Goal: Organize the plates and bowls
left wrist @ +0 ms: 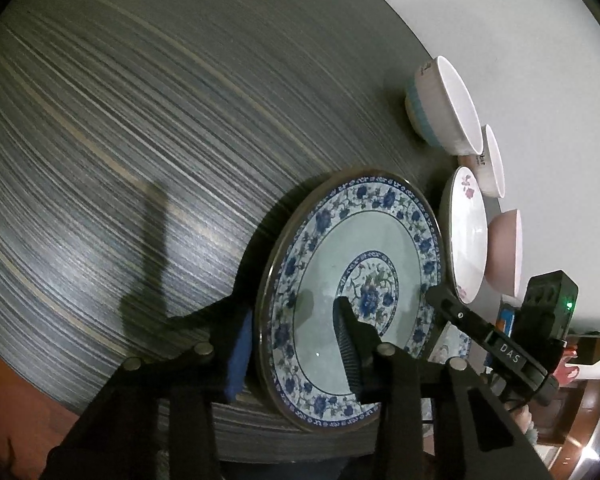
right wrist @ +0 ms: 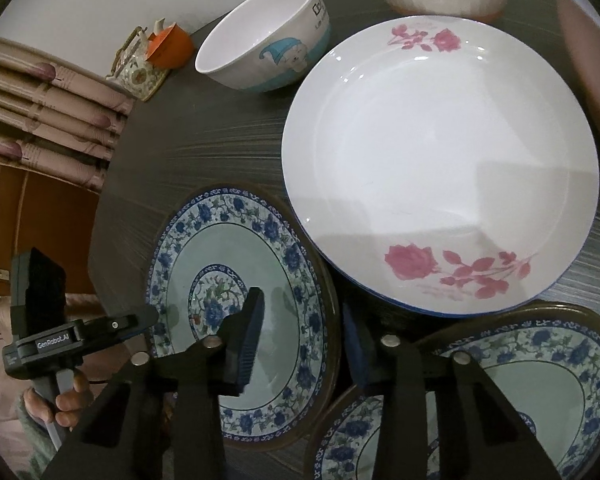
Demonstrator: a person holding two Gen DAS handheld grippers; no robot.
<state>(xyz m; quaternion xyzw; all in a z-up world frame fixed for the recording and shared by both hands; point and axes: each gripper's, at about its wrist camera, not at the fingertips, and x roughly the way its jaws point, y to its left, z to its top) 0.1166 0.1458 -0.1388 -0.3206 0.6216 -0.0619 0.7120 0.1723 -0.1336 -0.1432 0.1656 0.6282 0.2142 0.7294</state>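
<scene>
Left wrist view: I'm seeing the striped dark table (left wrist: 120,140) bearing a blue-floral plate (left wrist: 320,264); my left gripper (left wrist: 296,344) is straddling its near rim, my right gripper (right wrist: 300,344) its opposite rim, jaws narrowed.

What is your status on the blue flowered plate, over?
Left gripper and right gripper astride opposite rims of blue plate; pad contact unclear. Plate on table. Rose plate crowds its rim near right gripper.
</scene>
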